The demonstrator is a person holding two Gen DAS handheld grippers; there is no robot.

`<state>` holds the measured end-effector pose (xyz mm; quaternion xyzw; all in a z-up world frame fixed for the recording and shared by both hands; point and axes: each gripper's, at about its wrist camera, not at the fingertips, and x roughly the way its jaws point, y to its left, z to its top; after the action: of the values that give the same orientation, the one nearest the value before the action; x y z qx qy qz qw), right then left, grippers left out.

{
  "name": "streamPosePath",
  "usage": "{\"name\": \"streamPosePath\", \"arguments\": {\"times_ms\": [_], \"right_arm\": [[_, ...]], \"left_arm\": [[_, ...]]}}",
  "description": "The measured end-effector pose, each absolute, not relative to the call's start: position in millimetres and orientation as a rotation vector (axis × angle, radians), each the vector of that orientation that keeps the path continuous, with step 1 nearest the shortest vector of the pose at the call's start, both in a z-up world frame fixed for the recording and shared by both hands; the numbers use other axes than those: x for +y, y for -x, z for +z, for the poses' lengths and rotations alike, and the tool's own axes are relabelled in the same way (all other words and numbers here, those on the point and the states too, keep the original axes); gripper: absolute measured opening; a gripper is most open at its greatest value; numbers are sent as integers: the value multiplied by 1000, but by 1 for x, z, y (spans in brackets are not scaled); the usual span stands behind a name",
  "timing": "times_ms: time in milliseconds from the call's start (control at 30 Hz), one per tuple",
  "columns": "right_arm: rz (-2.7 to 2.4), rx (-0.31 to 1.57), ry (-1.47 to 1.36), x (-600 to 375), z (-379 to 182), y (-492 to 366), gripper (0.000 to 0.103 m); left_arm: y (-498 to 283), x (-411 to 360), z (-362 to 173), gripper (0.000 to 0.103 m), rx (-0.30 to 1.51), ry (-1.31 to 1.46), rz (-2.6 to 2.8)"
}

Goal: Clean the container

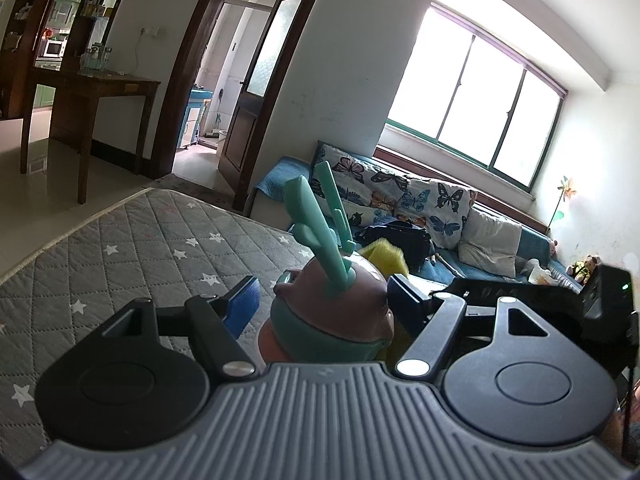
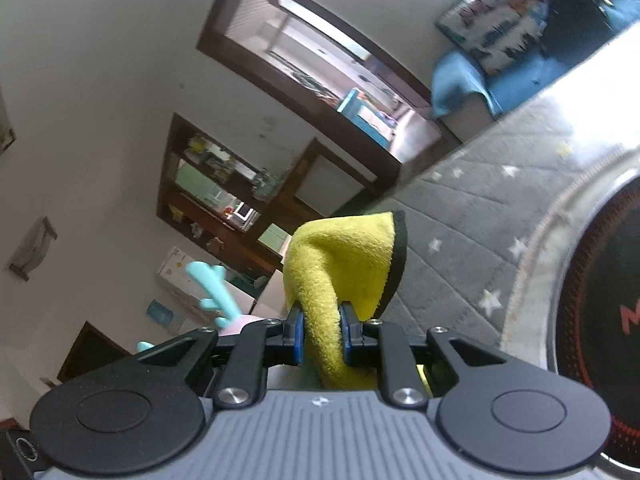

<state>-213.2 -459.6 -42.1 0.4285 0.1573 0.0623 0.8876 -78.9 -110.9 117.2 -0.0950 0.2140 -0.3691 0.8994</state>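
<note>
A pink bottle-like container with a teal band and teal antlers sits between the jaws of my left gripper. The right pad touches it; the left pad stands a little off, so the grip is unclear. My right gripper is shut on a yellow cloth with a black edge. The cloth also shows in the left wrist view just behind the container. In the right wrist view only the teal antlers and a bit of pink show at the lower left.
A grey quilted mat with white stars lies below. A sofa with butterfly cushions stands under the window. A dark wooden table and an open door are at the left. A round black and silver object is at the right.
</note>
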Motion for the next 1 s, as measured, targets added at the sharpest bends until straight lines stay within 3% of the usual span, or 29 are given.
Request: {"name": "streamPosePath", "arguments": {"times_ms": [600,1000], "right_arm": [[91,448,-1125,-472,-119,211,19],[54,534,-1057,-466,-135,207,19]], "left_arm": [[69,-118,109,72,479,174,-762],[75,-124,103,73,476,179,-758]]}}
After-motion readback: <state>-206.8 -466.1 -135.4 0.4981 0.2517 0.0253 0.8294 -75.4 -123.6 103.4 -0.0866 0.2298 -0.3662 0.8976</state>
